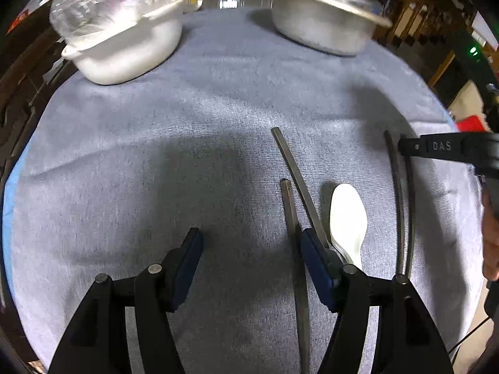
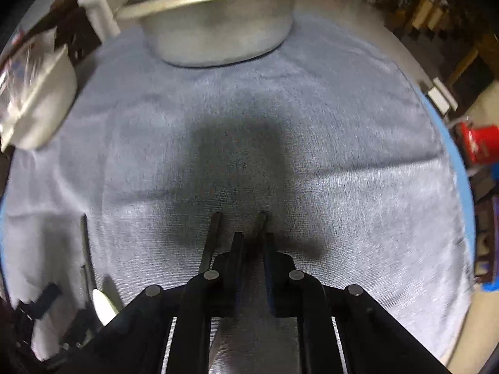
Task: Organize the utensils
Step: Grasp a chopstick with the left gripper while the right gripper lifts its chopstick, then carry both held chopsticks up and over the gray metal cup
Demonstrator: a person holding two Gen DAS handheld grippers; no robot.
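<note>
A: Four slim dark sticks, square-cut at the ends, on the desk (image 1: 218, 99), which is covered in a grey-blue terry cloth with a fine ribbed nap. The flat grey pair (image 1: 291, 171) lies crossed near the middle; the thin dark pair (image 1: 393, 168) lies side by side further right.

B: And the white piece?

A: A ceramic spoon (image 1: 346, 215), smooth, oval bowl, just beside the flat grey pair on their right.

B: Left hand-held gripper (image 1: 249, 243)?

A: Jaws spread, nothing between them but cloth. Its right blue pad sits over the flat grey pair; contact I cannot tell.

B: Right hand-held gripper (image 2: 253, 237)?

A: Jaws nearly pressed together. One stick of the thin dark pair shows between its pads, the other just outside the left finger. Whether the pads pinch it I cannot tell; that view is blurred.

B: Back of the desk?

A: A white round pot (image 1: 124, 53) with clear crinkled plastic on top, left; a dull aluminium pot (image 1: 321, 28) with a domed lid, right.
</note>
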